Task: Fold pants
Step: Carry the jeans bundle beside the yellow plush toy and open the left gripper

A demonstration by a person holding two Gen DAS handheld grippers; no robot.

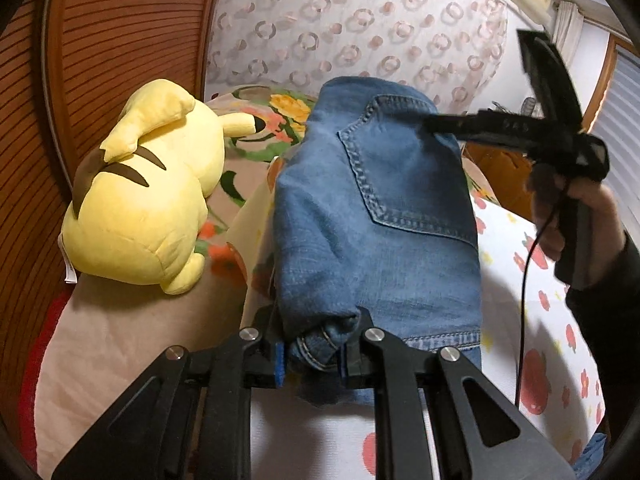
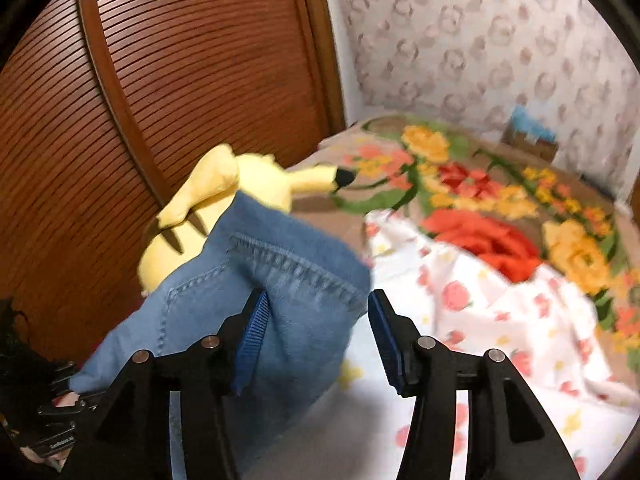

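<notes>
The blue jeans (image 1: 372, 208) lie folded into a thick bundle on the bed, back pocket up. My left gripper (image 1: 312, 354) is shut on the near end of the bundle, with denim bunched between its blue pads. My right gripper (image 2: 316, 336) is open; the far corner of the jeans (image 2: 280, 280) lies between its fingers, against the left pad (image 2: 252, 328), while the right pad stands clear. In the left wrist view the right gripper (image 1: 432, 124) reaches over the far right edge of the jeans, held by a hand.
A yellow plush toy (image 1: 148, 200) lies just left of the jeans, against a brown slatted door (image 2: 160, 80). A white flowered sheet (image 2: 480, 320) and a bright floral blanket (image 2: 500, 200) cover the bed. Patterned wallpaper (image 1: 360, 20) stands behind.
</notes>
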